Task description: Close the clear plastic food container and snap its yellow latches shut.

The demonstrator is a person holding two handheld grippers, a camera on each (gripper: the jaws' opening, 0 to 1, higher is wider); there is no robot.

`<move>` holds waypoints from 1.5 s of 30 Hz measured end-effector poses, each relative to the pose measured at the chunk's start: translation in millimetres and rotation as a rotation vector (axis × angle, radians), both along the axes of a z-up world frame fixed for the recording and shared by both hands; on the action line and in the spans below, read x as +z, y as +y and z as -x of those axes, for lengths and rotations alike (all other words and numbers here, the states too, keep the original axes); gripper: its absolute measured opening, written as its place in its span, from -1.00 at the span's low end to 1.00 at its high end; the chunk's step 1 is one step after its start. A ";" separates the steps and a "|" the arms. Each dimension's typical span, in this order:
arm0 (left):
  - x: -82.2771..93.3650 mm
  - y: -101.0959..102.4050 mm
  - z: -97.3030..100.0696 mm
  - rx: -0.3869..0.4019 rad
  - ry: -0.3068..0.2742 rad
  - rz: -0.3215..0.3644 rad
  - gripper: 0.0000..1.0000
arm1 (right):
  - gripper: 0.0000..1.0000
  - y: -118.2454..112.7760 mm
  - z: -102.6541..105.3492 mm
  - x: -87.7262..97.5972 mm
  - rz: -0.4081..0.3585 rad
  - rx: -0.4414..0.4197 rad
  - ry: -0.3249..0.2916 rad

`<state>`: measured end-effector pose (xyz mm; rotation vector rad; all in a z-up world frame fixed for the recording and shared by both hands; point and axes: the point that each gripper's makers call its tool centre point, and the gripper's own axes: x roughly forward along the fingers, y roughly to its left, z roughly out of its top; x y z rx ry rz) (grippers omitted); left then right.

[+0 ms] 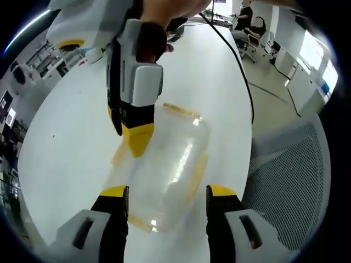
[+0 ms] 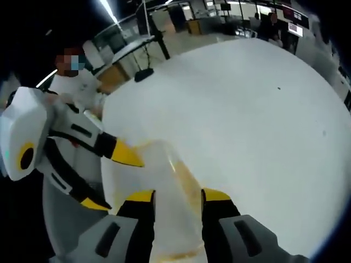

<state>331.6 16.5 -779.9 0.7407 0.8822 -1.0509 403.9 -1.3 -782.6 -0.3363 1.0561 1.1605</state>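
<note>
With both grippers' jaws apart around the container [image 1: 164,170] (lid seemingly on), I'd press each yellow latch [image 1: 176,110] squarely.

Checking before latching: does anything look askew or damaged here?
Nothing stands out. The clear container lies flat on the white table, no spill or cracks visible, between the left tongs, with the right tongs at its edge.

container [image 2: 170,203] blurred between right gripper [image 2: 177,198] jaws, latch state unreadable, near end cut off
</note>
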 end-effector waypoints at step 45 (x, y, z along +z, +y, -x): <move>-14.1 -6.8 -5.6 -0.109 -0.132 -0.121 0.00 | -0.47 4.9 9.1 -13.5 -0.005 0.075 0.201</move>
